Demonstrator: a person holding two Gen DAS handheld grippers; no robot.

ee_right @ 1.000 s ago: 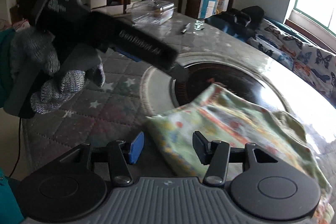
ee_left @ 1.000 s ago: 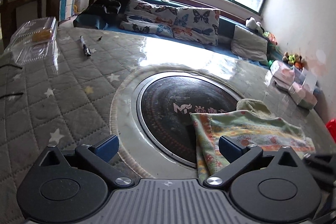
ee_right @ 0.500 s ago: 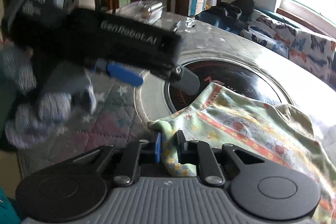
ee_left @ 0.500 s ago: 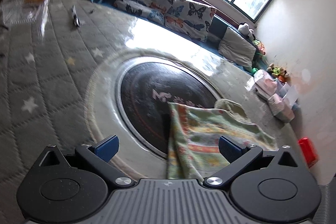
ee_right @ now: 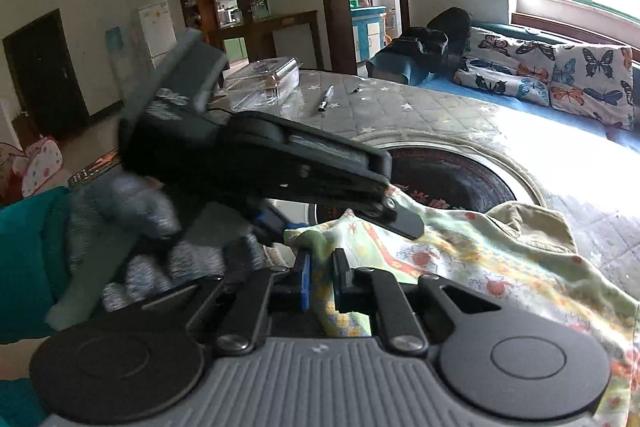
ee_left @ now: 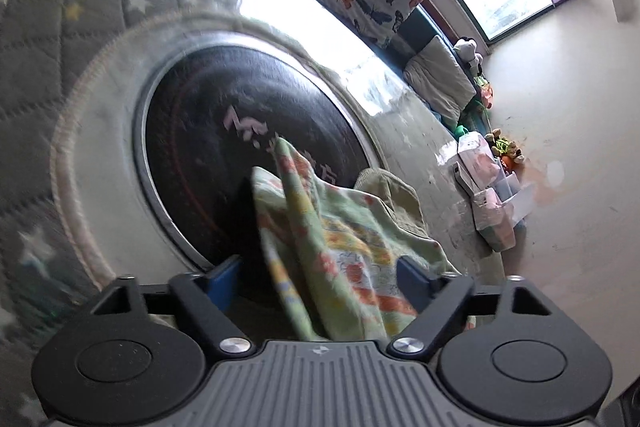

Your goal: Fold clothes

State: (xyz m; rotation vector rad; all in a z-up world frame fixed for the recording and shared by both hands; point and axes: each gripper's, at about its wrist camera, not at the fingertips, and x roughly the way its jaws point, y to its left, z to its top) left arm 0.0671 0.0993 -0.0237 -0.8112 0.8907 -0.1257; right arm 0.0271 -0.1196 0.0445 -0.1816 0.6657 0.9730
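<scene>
A small green patterned garment [ee_left: 340, 239] with orange and yellow prints lies partly over the black round plate [ee_left: 224, 131] set in the table. My left gripper [ee_left: 320, 277] is open, its fingers astride the garment's raised near edge. In the right wrist view my right gripper [ee_right: 320, 283] is shut on a corner of the garment [ee_right: 480, 267] and lifts it. The left gripper's body [ee_right: 260, 163], held in a grey-gloved hand, reaches in from the left just above that corner.
A quilted star-print cover [ee_right: 420, 107] spreads over the table. A clear plastic box [ee_right: 272, 79] and a pen [ee_right: 325, 99] lie at its far side. Butterfly cushions [ee_right: 560, 75] line the window bench. Tissue packs [ee_left: 488, 195] sit at the right table edge.
My right gripper closed on the garment's corner and raised it. My left gripper swung in and down over the garment, so its edge now stands between the open fingers.
</scene>
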